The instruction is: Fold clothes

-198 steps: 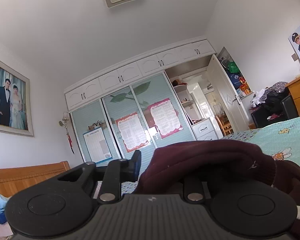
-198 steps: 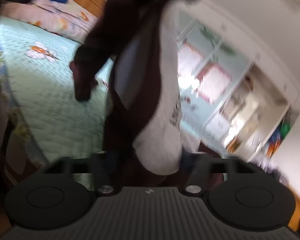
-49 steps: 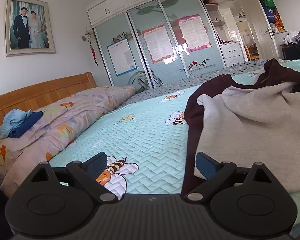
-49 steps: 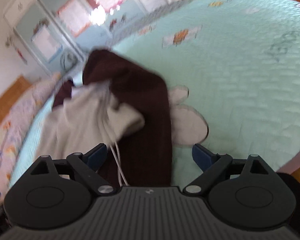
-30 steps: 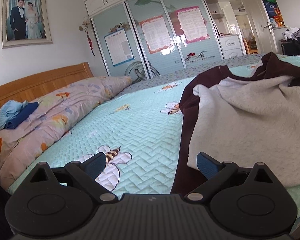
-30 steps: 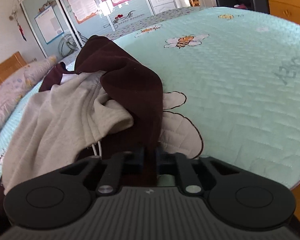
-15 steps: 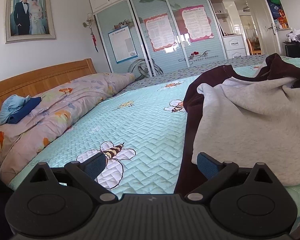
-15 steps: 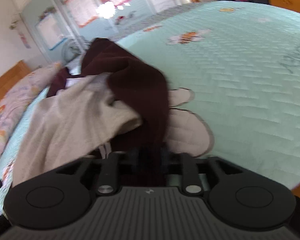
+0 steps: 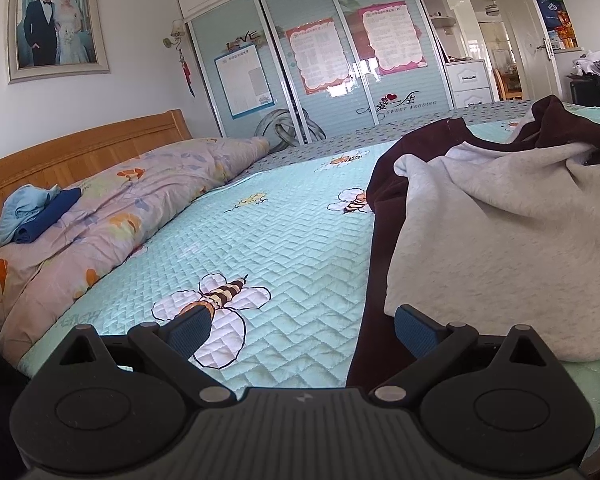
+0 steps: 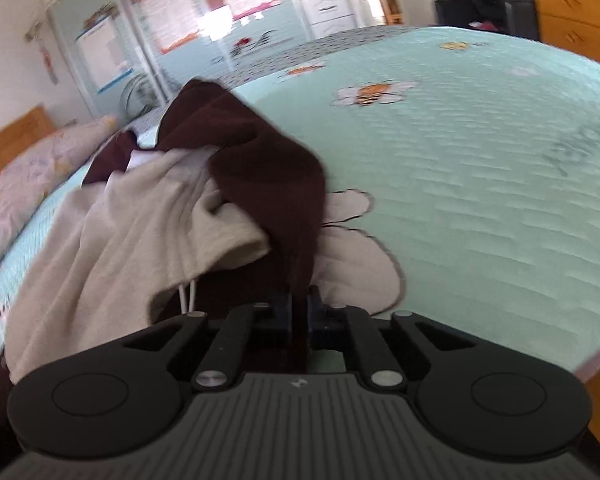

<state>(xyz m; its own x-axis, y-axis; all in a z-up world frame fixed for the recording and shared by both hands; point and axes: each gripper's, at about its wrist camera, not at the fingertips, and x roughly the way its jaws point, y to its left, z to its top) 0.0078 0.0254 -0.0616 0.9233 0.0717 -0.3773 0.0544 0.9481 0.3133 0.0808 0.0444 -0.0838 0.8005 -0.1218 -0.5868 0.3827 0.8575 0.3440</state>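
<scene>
Not far along I'd say: the hoodie (image 10: 148, 216) sits rumpled on the bed (image 10: 480, 152), nothing squared up, right tool (image 10: 299, 312) clamped on its dark edge dead ahead, left tool (image 9: 302, 326) spread wide, hoodie just right of it.

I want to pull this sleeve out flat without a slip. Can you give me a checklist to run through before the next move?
1. Right gripper shut on the maroon sleeve: ok.
2. Left gripper open and holding nothing: ok.
3. Garment lying flat: not ok, bunched with its grey lining up.
4. White drawstring free of the right gripper: ok, hangs beside it.
5. Bare quilt on the right for the sleeve: ok.
6. Depth of grip on the fabric: cannot tell.
</scene>
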